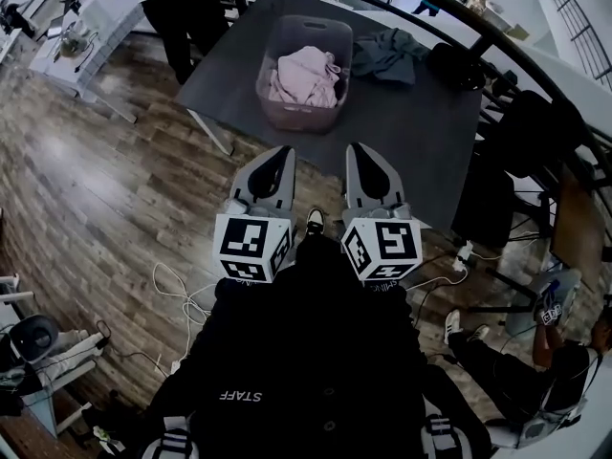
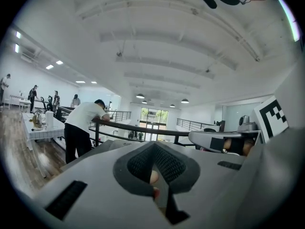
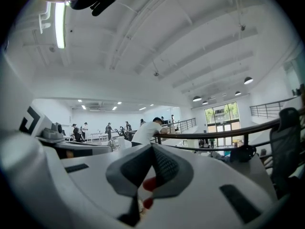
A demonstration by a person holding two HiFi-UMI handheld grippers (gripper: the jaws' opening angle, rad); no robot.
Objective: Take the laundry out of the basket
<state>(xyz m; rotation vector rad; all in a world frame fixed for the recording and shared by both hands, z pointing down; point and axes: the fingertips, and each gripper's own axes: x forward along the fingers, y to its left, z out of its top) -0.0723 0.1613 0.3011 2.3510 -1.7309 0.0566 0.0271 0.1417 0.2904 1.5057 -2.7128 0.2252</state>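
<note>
A mauve plastic basket [image 1: 304, 111] stands on the dark grey table [image 1: 402, 151] and holds crumpled pink laundry [image 1: 308, 75]. To the basket's right, a grey-green garment [image 1: 387, 54] lies on the tabletop. My left gripper [image 1: 283, 154] and right gripper [image 1: 357, 151] are side by side close to my body. They point toward the basket from short of the table's near edge. Both are shut with nothing between the jaws. The left gripper view shows its jaws [image 2: 155, 163] pressed together and aimed level across the room; the right gripper [image 3: 151, 168] looks the same.
A person in a white shirt [image 1: 182, 8] leans at the table's far left corner by a curved black railing [image 1: 497, 41]. A black bundle [image 1: 457, 65] sits at the table's right end. White cables [image 1: 182, 299] lie on the wood floor. A seated person [image 1: 535, 371] is at lower right.
</note>
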